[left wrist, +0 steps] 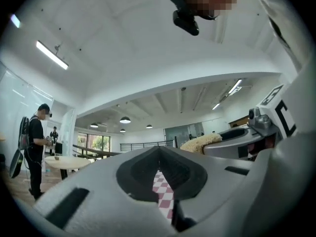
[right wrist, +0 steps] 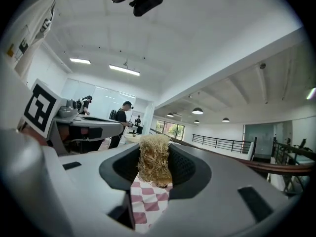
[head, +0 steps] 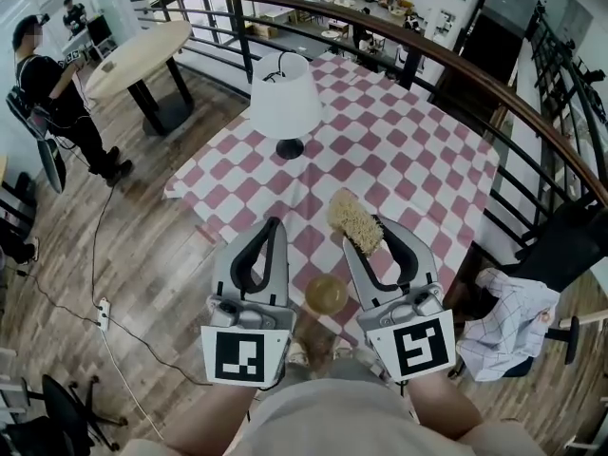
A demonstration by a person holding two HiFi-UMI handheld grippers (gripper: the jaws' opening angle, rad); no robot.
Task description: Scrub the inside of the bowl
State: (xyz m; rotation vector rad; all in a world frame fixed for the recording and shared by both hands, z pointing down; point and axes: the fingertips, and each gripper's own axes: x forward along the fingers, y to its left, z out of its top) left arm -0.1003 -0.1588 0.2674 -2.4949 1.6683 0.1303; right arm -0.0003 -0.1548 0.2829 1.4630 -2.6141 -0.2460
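Bowl (head: 326, 294): nearest, at the desk's (head: 418, 150) near edge, between both tongs, unheld.
Left tongs (head: 275, 224): pressed together, empty.
Right tongs (head: 383, 226): clamped on scrubber (head: 355, 219), clear of bowl.
Progress: scrubbing apparently not begun.

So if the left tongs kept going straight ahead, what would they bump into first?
Probably the checkered tablecloth: it shows just past the shut left tongs. Depth is hard to judge.
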